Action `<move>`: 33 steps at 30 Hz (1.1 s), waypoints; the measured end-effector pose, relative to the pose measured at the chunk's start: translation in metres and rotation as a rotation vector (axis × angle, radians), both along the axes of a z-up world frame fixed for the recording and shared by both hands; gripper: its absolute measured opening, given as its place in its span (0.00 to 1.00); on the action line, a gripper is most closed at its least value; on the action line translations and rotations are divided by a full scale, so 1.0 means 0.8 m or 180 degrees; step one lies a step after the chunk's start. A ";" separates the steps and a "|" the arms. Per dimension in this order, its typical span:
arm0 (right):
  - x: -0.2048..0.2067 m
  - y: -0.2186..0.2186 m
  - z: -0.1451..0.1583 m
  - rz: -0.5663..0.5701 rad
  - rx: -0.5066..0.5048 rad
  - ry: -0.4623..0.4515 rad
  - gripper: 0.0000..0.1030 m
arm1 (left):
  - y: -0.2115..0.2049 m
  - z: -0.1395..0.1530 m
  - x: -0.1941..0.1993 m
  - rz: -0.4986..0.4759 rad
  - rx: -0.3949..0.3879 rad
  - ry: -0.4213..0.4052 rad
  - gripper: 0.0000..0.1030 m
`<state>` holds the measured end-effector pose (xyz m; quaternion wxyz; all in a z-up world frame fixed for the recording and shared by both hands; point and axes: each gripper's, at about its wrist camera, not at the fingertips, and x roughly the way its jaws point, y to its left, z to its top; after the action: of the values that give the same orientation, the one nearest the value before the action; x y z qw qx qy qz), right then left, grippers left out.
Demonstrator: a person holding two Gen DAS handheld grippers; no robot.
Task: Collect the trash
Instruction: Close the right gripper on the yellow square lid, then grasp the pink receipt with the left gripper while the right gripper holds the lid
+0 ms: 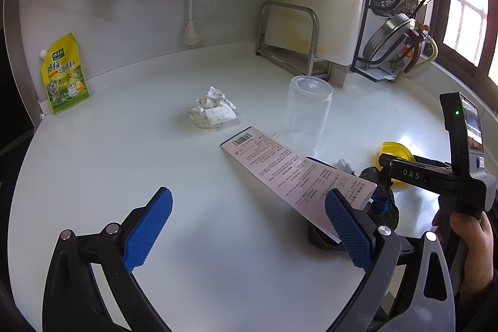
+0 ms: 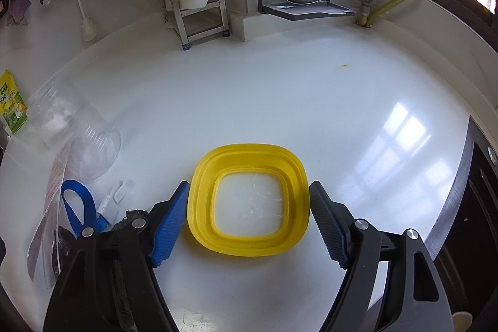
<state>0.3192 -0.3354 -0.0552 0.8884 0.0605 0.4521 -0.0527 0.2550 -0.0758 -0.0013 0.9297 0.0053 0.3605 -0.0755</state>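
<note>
A crumpled paper ball (image 1: 212, 111) lies on the white counter (image 1: 124, 151), ahead of my open, empty left gripper (image 1: 249, 226). A flat pink printed package (image 1: 292, 176) lies to its right, over a dark item with a blue strap (image 2: 76, 207). An upturned clear plastic cup (image 1: 306, 114) stands beyond it and also shows in the right wrist view (image 2: 74, 133). My right gripper (image 2: 249, 223) is open, its fingers on either side of a yellow square collapsible container (image 2: 249, 201). The right gripper body (image 1: 435, 173) shows in the left view.
A yellow seasoning pouch (image 1: 63, 75) leans on the back wall at left. A metal rack with a cutting board (image 1: 311, 21) and a dish rack with strainers (image 1: 404, 5) stand at the back right. A small white clip (image 2: 112, 198) lies near the strap.
</note>
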 end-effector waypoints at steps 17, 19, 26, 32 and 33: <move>-0.011 -0.016 0.019 -0.0108 0.0110 -0.0240 0.65 | -0.025 0.001 0.049 0.0072 -0.0028 0.0327 0.94; -0.012 -0.018 0.021 -0.0116 0.0137 -0.0255 0.65 | -0.027 -0.003 0.066 0.0110 -0.0065 0.0460 0.94; -0.016 -0.022 0.029 -0.0118 0.0220 -0.0328 0.65 | -0.030 -0.015 0.112 0.0283 -0.0080 0.0857 0.94; -0.017 -0.024 0.031 -0.0117 0.0297 -0.0357 0.65 | -0.034 -0.028 0.128 0.0315 -0.0075 0.1047 0.94; -0.017 -0.024 0.031 -0.0118 0.0304 -0.0357 0.65 | -0.034 -0.030 0.130 0.0329 -0.0074 0.1054 0.94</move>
<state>0.3057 -0.3546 -0.0303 0.9073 0.1139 0.4024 -0.0440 0.3587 -0.1030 -0.0252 0.8603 -0.0365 0.5076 -0.0317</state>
